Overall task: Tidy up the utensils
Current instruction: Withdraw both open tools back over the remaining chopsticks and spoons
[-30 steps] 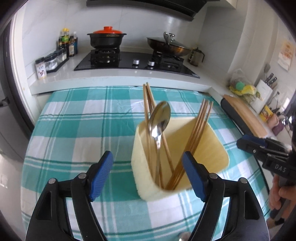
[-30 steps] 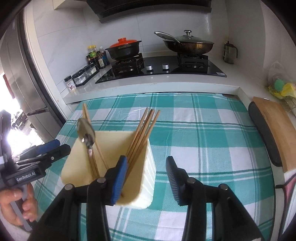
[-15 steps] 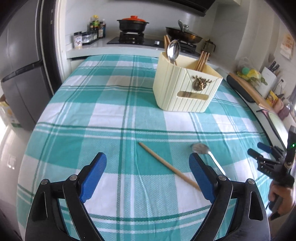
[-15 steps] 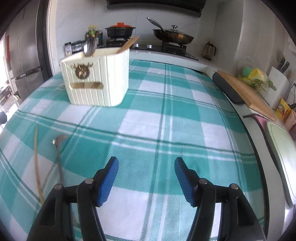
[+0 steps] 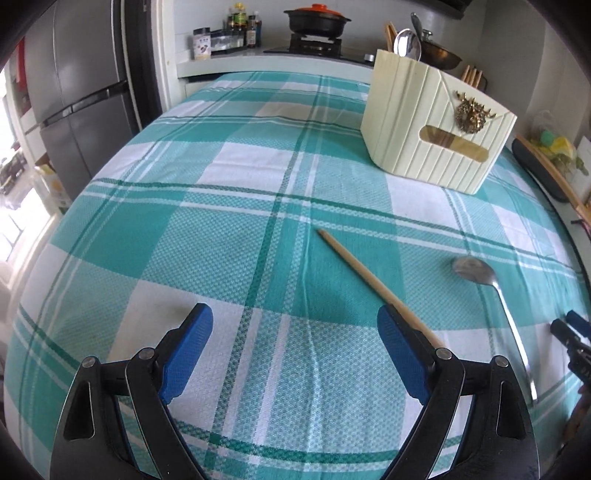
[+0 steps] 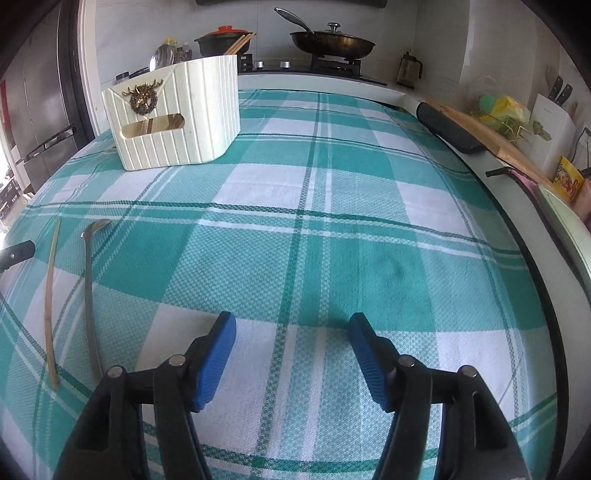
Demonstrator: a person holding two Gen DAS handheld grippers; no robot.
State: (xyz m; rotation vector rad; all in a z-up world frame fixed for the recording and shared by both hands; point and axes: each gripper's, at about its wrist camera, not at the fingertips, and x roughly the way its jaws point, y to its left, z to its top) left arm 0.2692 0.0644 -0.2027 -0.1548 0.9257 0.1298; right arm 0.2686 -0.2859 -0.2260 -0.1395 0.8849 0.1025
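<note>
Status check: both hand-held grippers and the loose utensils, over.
Left hand-held gripper open, empty. Right hand-held gripper open, empty. Chopstick and spoon loose on cloth, holder beyond. Nothing blocking.

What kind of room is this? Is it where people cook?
Yes, most likely a home kitchen. A gas stove at the back carries a lidded pan and a pot with an orange lid, and a tall grey fridge stands beside the table with the checked cloth.

A home kitchen: behind the checked-cloth surface (image 6: pixel 369 192) a gas hob (image 6: pixel 332 66) carries a lidded wok (image 6: pixel 332 44) and an orange-lidded clay pot (image 6: pixel 221 38). Left of the hob stands a grey fridge (image 5: pixel 85 103); right, a knife block (image 6: pixel 552 122).
</note>
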